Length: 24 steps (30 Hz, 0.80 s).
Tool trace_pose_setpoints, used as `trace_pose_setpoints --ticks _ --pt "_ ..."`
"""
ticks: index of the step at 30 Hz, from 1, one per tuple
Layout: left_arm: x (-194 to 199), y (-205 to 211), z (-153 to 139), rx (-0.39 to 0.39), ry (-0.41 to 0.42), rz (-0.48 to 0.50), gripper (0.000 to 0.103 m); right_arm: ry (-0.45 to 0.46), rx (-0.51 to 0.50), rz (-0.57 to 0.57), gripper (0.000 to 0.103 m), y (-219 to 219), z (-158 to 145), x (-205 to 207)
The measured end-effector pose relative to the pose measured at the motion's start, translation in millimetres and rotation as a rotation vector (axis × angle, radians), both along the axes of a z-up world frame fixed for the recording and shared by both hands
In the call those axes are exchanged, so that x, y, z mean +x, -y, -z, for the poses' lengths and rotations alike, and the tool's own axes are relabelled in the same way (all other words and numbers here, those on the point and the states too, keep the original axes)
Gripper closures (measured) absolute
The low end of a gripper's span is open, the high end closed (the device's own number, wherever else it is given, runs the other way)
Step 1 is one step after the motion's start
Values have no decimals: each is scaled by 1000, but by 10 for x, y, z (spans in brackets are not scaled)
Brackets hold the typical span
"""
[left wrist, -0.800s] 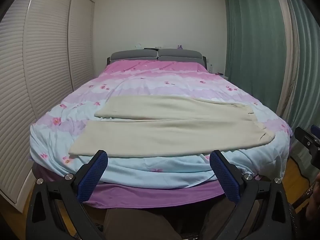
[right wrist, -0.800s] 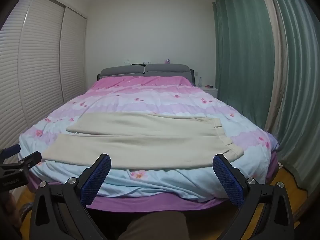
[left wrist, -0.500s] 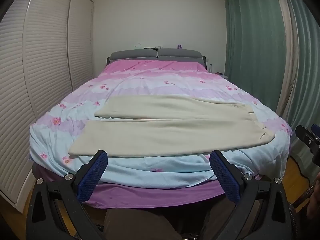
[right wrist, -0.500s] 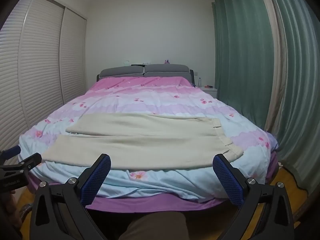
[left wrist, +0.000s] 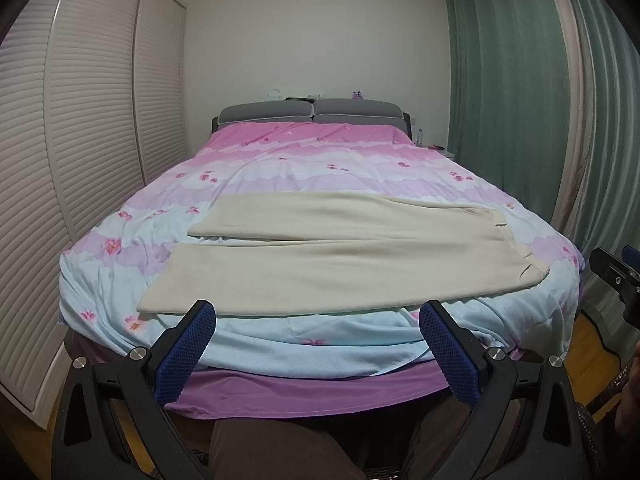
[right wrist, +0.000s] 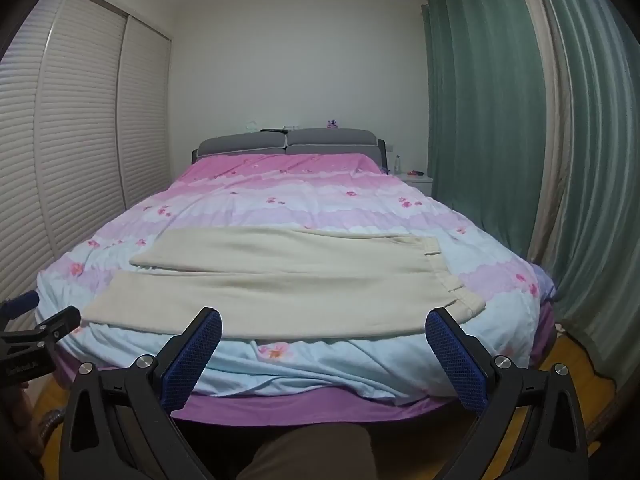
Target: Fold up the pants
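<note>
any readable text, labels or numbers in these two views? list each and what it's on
None can be read for certain.
Left gripper, as seen in the right wrist view: faint embossed lettering on its body, too small and dark to read.
Bottle on the nightstand: any label is too small to read.
Pants, bedcover, curtain, wardrobe: no text visible; the bedcover bears only a flower print.

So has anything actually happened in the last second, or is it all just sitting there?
Nothing visibly changed. The cream fabric pants lie spread flat across the foot of the pink and blue floral bed as before, and the left gripper and right gripper hang in front of the bed with jaws wide open, holding nothing.
</note>
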<state>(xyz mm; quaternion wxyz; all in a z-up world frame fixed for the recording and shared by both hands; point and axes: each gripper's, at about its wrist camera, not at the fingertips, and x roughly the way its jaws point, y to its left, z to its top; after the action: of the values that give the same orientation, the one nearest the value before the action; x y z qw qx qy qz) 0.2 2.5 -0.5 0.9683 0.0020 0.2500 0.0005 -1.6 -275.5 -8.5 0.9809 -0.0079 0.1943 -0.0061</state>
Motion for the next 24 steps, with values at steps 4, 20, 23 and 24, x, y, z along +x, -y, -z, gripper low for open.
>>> trace_pose_setpoints --ticks 4,20,23,24 --pt "0 10 0 1 0 0 0 6 -1 5 0 40 5 14" --pt "7 10 -13 9 4 -2 0 9 -3 8 0 74 -17 4" --pt "13 11 -13 13 6 -2 0 9 -2 11 0 102 -19 2" --pt "14 14 -15 14 6 -1 0 9 -2 13 0 131 -6 20"
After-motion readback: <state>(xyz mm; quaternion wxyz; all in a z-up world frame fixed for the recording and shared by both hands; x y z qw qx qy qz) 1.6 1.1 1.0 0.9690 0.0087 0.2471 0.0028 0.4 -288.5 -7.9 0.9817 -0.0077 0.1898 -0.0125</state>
